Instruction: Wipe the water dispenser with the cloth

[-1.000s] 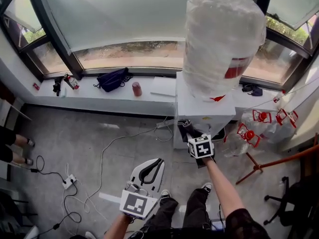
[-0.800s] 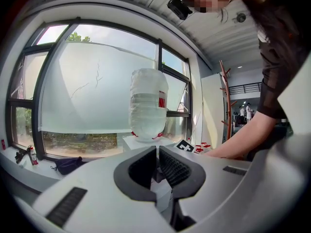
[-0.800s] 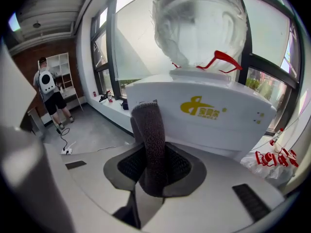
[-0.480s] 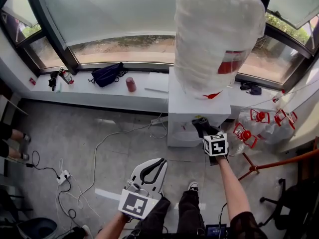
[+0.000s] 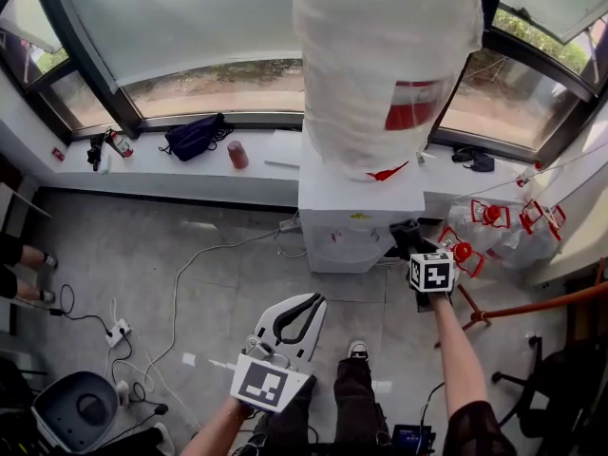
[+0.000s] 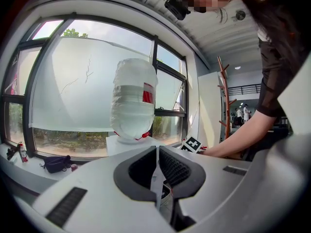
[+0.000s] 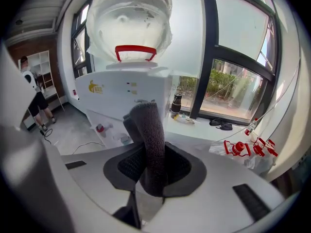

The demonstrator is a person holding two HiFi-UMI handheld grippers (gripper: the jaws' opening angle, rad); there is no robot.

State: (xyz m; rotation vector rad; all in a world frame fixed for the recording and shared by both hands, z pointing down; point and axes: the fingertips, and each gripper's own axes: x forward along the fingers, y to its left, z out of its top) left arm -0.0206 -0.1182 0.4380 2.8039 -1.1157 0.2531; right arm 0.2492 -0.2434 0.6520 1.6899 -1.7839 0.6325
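Water dispenser [image 5: 359,218] stands upright on the floor vs. the window sill [image 5: 142,174], white, its front facing me; long axis is vertical. A big bottle [image 5: 380,65] wrapped in clear plastic sits upside down on top, neck down. My R gripper [image 5: 408,240] is pinching the cloth [image 5: 406,235] at the dispenser's front right corner, about mid-height. In the right gripper view the cloth [image 7: 148,144] is dark grey and thick. It stands lengthwise out of the jaws, pointing along them at the white body, and its top end is folded over. The cloth tip sits just beside the panel, but I can't tell if it touches. R arm is stretched fwd and nearly straight, forearm bare, dark sleeve at the upper arm, marker cube on top. L gripper [image 5: 294,316] hangs low, close to my legs, well apart from the dispenser and aimed fwd at it. Its jaws are pressed together w/ nothing between them. Also: dark bag [image 5: 195,136] and red can [image 5: 237,155] on the sill, and red-capped empty bottles [image 5: 494,221] on the floor to the dispenser's right.
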